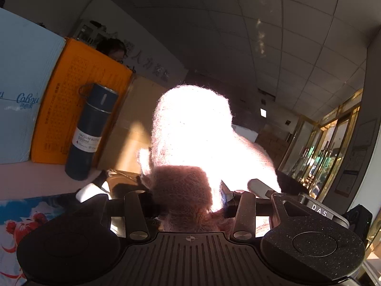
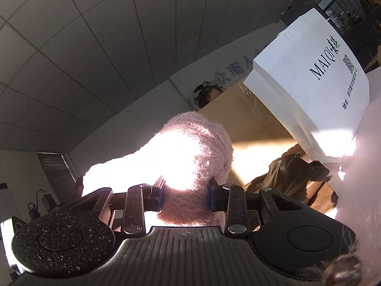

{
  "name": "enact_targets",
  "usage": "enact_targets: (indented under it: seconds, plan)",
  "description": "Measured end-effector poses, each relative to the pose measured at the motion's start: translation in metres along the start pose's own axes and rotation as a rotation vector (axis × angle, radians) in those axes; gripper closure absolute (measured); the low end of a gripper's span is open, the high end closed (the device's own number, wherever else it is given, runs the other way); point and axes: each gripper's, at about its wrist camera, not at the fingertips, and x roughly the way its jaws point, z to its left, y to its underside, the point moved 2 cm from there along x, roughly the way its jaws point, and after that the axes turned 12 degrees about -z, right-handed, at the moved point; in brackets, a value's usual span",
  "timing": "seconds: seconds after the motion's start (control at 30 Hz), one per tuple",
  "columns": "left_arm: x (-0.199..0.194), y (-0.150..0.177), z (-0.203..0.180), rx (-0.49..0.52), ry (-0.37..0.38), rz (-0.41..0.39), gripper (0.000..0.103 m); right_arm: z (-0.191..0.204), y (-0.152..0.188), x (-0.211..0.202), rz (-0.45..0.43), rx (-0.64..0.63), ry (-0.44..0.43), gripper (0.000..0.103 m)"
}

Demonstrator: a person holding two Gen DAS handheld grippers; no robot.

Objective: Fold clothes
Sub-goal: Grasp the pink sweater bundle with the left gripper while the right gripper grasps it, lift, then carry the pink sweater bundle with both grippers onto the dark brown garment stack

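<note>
A fluffy pink knitted garment (image 1: 195,143) bulges up in front of my left gripper (image 1: 188,200), blown out white by sunlight. The left gripper is shut on a bunch of it; the fingertips are buried in the wool. In the right wrist view the same pink garment (image 2: 190,152) rises between the blue pads (image 2: 160,196) of my right gripper (image 2: 185,197), which is shut on it. Both grippers hold the garment lifted, tilted up towards the ceiling. The rest of the garment is hidden.
A dark blue vacuum bottle (image 1: 91,131) stands at left before an orange box (image 1: 78,100) and a pale blue box (image 1: 21,90). A cardboard box (image 2: 250,119), a white MAIQI box (image 2: 316,90) and a brown leather bag (image 2: 295,178) sit at right. A patterned cloth (image 1: 21,224) lies lower left.
</note>
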Motion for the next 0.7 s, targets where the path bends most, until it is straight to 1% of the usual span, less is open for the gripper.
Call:
enact_targets:
  seconds: [0.1,0.17,0.23,0.43,0.5,0.57,0.6,0.67,0.7]
  plan:
    - [0.018,0.002,0.011,0.002,-0.030,-0.008,0.060,-0.007,0.004,0.025,-0.007,-0.009,0.018,0.072]
    - [0.033,0.009,0.021,-0.033,-0.057,0.003,0.060,-0.014,0.011,0.040,-0.008,-0.040,0.044,0.072]
    - [0.046,0.019,0.028,-0.060,-0.066,0.012,0.060,-0.023,0.017,0.053,-0.006,-0.074,0.088,0.072]
    - [0.079,0.050,0.043,-0.096,-0.098,0.063,0.059,-0.055,0.031,0.068,-0.002,-0.124,0.196,0.072]
    - [0.085,0.057,0.047,-0.071,-0.133,0.097,0.054,-0.063,0.039,0.071,0.011,-0.152,0.233,0.072]
    - [0.087,0.062,0.050,-0.030,-0.160,0.115,0.049,-0.070,0.049,0.075,0.040,-0.218,0.292,0.070]
    - [0.085,0.063,0.053,-0.025,-0.165,0.112,0.038,-0.072,0.053,0.077,0.050,-0.264,0.320,0.068]
    - [0.081,0.061,0.061,-0.073,-0.185,0.099,0.021,-0.075,0.056,0.080,0.061,-0.302,0.352,0.062]
    - [0.078,0.060,0.065,-0.099,-0.189,0.087,0.019,-0.077,0.058,0.082,0.066,-0.320,0.368,0.061]
